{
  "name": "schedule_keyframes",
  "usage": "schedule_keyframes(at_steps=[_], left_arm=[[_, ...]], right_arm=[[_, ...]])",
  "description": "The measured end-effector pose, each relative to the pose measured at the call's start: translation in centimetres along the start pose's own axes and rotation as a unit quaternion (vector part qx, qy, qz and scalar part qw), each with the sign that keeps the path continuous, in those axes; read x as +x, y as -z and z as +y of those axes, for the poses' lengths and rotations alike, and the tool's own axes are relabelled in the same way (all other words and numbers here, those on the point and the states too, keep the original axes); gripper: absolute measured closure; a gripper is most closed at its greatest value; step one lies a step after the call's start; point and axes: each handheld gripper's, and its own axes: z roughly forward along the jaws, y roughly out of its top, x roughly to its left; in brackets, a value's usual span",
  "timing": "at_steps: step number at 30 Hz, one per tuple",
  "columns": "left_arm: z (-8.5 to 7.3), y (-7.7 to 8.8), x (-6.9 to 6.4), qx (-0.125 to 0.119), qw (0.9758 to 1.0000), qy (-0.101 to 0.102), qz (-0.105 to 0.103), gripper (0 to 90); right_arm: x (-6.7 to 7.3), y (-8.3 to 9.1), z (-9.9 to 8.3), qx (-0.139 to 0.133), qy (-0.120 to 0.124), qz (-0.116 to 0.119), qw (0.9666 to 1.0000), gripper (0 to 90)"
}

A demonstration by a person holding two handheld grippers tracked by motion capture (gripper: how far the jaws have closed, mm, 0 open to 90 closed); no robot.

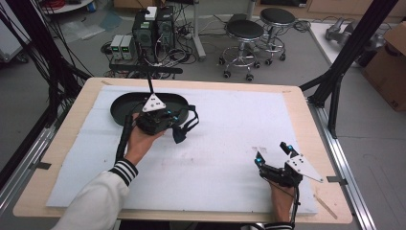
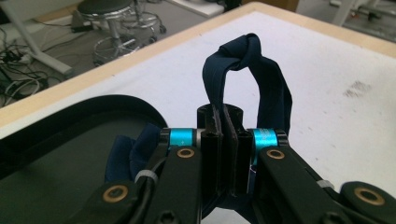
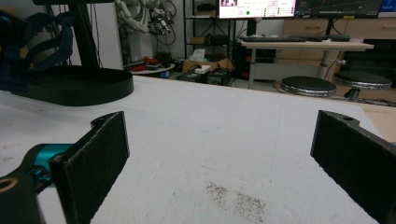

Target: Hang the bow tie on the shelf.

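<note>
A grey floor [image 1: 57, 52] surrounds a wooden surface [image 1: 72, 120] covered by a white mat [image 1: 230, 134]. Beyond it stand two black stools [image 1: 245, 29], computer towers [image 1: 153, 26] amid tangled cables [image 1: 182, 52], and a cardboard box [image 1: 390, 67] at the right. Black frame posts [image 1: 354, 43] rise on both sides. Farther back, a desk [image 3: 303, 45] carries lit monitors [image 3: 257, 7].

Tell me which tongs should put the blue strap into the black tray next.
Left. The left tongs are already shut on the dark blue strap, right beside the black tray. The right tongs rest open and empty at the table's near right, far from both.
</note>
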Motion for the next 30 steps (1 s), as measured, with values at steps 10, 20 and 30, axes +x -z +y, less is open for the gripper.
schedule_keyframes(at_steps=[10,20,30], left_arm=[[0.4,1.6,1.5,-0.032,0.9990,0.015,0.027,85.8],[0.8,3.2,3.6,-0.056,0.9965,0.027,0.056,85.8],[1.3,4.1,5.5,-0.076,0.9932,0.038,0.079,85.8]], right_arm=[[0.0,0.0,0.0,0.000,0.000,0.000,1.0000,3.3],[0.1,0.0,0.0,0.002,0.002,-0.001,1.0000,3.3],[0.1,0.0,0.0,0.004,0.002,-0.003,1.0000,3.3]])
